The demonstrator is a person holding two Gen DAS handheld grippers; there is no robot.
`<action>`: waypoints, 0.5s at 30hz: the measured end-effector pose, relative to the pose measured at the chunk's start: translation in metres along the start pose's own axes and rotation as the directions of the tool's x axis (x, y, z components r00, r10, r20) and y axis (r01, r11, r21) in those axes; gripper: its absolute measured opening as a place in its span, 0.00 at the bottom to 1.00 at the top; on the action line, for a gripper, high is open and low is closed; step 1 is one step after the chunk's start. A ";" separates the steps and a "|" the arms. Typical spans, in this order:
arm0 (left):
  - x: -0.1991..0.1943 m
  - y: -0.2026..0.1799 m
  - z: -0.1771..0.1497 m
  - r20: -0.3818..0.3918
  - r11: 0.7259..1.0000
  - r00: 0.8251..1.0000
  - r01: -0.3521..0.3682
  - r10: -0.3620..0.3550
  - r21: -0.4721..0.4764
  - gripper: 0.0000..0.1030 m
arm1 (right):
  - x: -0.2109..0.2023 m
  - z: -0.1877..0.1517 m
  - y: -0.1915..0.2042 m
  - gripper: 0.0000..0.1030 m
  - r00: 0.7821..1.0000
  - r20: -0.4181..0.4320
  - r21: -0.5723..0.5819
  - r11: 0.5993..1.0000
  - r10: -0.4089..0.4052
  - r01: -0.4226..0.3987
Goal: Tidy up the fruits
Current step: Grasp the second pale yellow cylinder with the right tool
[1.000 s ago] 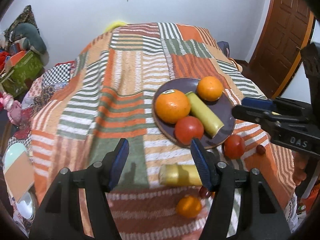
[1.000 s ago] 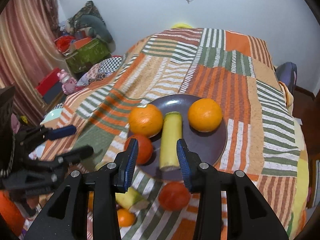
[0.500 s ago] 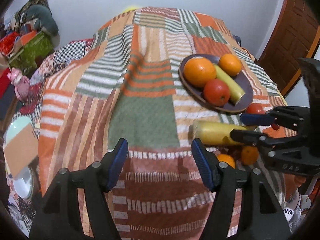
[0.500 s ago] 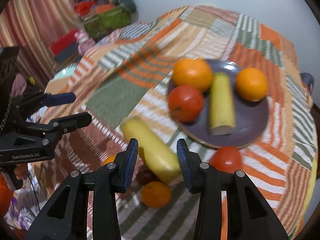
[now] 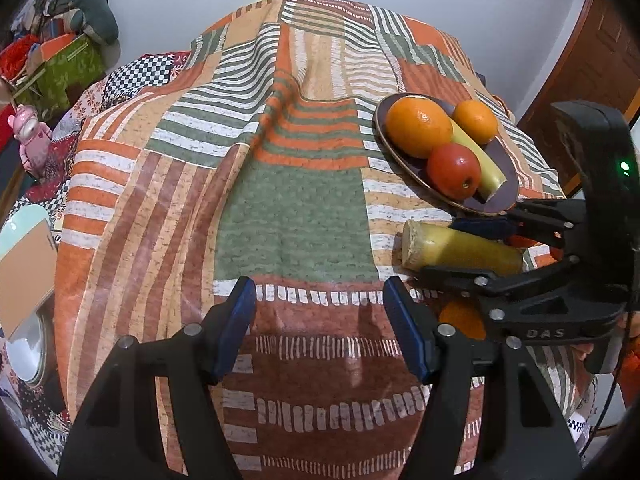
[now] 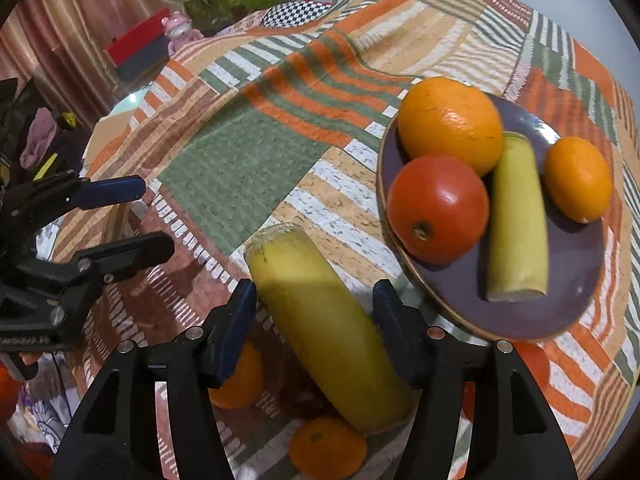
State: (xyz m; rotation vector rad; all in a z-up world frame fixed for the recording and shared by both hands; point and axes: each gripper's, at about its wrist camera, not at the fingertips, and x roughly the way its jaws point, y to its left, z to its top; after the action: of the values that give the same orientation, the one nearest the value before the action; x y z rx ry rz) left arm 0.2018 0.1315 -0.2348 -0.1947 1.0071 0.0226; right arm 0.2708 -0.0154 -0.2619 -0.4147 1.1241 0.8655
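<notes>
Nearest the plate's [image 6: 424, 276] front rim, the right gripper [image 6: 314, 316] straddles the loose banana piece [image 6: 320, 320], jaws opening, not yet pinching. Beyond, the left gripper [image 5: 316, 322] hangs spread and empty. An off-centre close could roll the banana piece into the small oranges [image 6: 328, 448].

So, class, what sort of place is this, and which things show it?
Probably a bedroom at home: a striped patchwork blanket covering what seems a bed, a brown wooden door, and a pink toy figure beside cluttered belongings.
</notes>
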 end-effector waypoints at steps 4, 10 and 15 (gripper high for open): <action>-0.002 -0.001 -0.001 0.001 1.000 1.000 0.006 -0.006 0.001 0.64 | 0.002 0.006 0.000 0.45 1.000 0.015 0.004 1.000 0.008 -0.008; -0.010 -0.012 -0.001 0.012 1.000 1.000 0.020 -0.020 0.014 0.64 | -0.019 0.000 -0.011 0.36 0.997 0.076 0.066 0.998 -0.023 0.018; -0.017 -0.031 -0.003 0.018 0.998 0.999 0.041 -0.042 0.046 0.64 | -0.052 -0.017 -0.022 0.35 0.987 0.156 0.111 0.993 -0.046 0.028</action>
State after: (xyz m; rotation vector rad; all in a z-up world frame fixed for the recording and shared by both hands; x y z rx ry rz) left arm 0.1939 0.1017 -0.2169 -0.1732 0.9835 -0.0365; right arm 0.2692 -0.0608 -0.2243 -0.2711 1.0085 0.7867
